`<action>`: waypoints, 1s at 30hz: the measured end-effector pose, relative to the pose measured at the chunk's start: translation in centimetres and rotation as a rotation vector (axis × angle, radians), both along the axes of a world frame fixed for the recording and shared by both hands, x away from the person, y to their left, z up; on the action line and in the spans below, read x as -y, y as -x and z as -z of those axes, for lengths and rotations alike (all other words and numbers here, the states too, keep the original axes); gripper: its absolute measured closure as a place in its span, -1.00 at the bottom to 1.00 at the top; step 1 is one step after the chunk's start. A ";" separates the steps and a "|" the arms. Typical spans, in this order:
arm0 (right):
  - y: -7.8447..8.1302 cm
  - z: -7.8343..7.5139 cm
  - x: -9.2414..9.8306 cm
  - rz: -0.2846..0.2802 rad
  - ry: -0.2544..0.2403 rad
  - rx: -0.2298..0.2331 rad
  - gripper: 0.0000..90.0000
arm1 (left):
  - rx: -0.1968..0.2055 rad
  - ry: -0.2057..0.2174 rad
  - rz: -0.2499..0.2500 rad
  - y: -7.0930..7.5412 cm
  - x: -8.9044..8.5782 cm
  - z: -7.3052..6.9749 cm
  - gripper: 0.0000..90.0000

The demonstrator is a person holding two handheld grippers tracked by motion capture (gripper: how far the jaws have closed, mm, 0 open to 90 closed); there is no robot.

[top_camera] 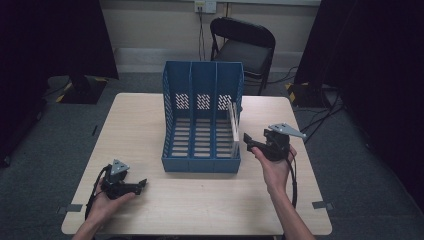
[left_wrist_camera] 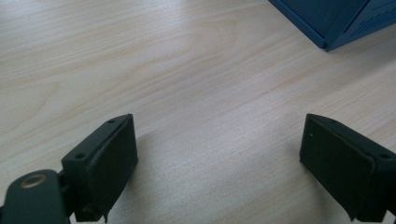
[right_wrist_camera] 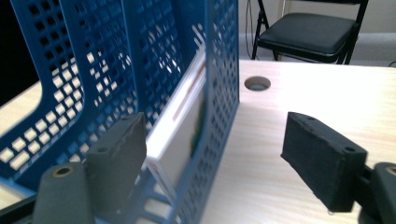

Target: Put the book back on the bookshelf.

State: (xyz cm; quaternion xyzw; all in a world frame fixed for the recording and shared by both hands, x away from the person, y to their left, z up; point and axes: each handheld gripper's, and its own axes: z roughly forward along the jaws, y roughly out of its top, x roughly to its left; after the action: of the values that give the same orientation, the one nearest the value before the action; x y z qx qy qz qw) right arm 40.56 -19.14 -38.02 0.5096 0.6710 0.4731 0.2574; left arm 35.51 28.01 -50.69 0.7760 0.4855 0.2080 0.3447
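The white book (top_camera: 233, 124) sits upright in the rightmost slot of the blue file rack (top_camera: 202, 120), leaning against the outer wall. Right gripper (top_camera: 248, 141) is just beside that wall, jaws wide apart w/ nothing between the pads; in the right gripper view one jaw overlaps the rack's front corner, the other hangs over bare table (right_wrist_camera: 299, 93). Left gripper (top_camera: 142, 183) rests low near the table's front-left, jaws also spread, empty, well apart from the rack.

Risks, imo: the near jaw could snag the perforated wall on any sideways swing and shove or tip the rack, which isn't fixed down afaict. The book looks loosely propped, so a jolt could slide it flat.

Room: plenty of open tabletop right of the rack, though the table edge isn't far beyond the hand. Cable hole (right_wrist_camera: 257, 83) behind is no obstacle. Left side and front are wide open.
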 end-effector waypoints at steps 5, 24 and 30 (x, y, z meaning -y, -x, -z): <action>0.6 1.0 1.6 -0.014 0.045 -0.022 -0.57 | 0.000 0.000 0.001 0.0 0.0 0.0 -0.76; 3.0 7.1 9.0 -0.042 0.159 -0.169 -0.65 | -0.003 -0.003 0.018 -0.1 -0.2 0.0 -0.77; 3.7 9.5 10.1 -0.065 0.185 -0.233 -0.63 | -0.002 -0.008 0.015 -0.2 -0.2 0.0 -0.78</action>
State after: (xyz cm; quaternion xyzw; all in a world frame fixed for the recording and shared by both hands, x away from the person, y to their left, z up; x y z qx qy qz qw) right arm 36.89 -29.21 -47.56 0.5129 0.7533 0.3550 0.2083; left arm 35.68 28.25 -50.67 0.7812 0.4792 0.2063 0.3427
